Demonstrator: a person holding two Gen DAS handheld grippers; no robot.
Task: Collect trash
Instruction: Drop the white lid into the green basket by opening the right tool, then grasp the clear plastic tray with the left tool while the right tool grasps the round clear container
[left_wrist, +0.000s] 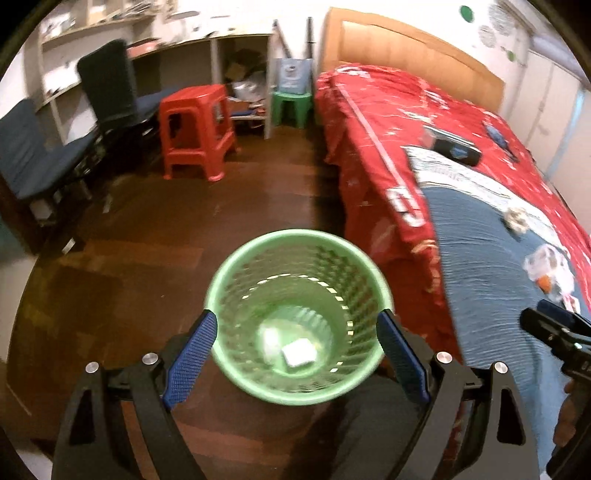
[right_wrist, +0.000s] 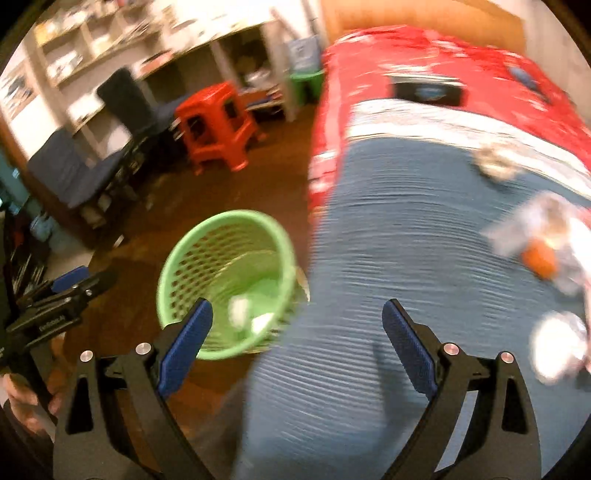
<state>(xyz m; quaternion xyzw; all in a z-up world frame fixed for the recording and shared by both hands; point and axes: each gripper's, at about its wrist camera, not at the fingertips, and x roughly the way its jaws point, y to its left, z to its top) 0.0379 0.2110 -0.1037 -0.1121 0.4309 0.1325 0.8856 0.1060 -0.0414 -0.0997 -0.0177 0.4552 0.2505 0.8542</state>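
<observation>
A green mesh bin (left_wrist: 255, 284) stands on the floor beside the bed, with white scraps (left_wrist: 298, 352) in its bottom. My left gripper (left_wrist: 297, 325) is open and empty, right above the bin. My right gripper (right_wrist: 297, 317) is open and empty, above the bed's edge, with the bin (right_wrist: 184, 258) to its left. On the blue blanket (left_wrist: 487, 280) lie a clear wrapper with an orange bit (left_wrist: 546, 267) and a crumpled paper (left_wrist: 516, 218); the wrapper (right_wrist: 543, 236) and a white piece (right_wrist: 557, 347) show blurred in the right wrist view.
A red bedspread (left_wrist: 369, 110) covers the bed, with a dark box (left_wrist: 456, 146) on it. A red stool (left_wrist: 197, 129), a green stool (left_wrist: 291, 107), dark chairs (left_wrist: 40, 162) and a shelf desk (left_wrist: 221, 55) stand across the wooden floor (left_wrist: 147, 240).
</observation>
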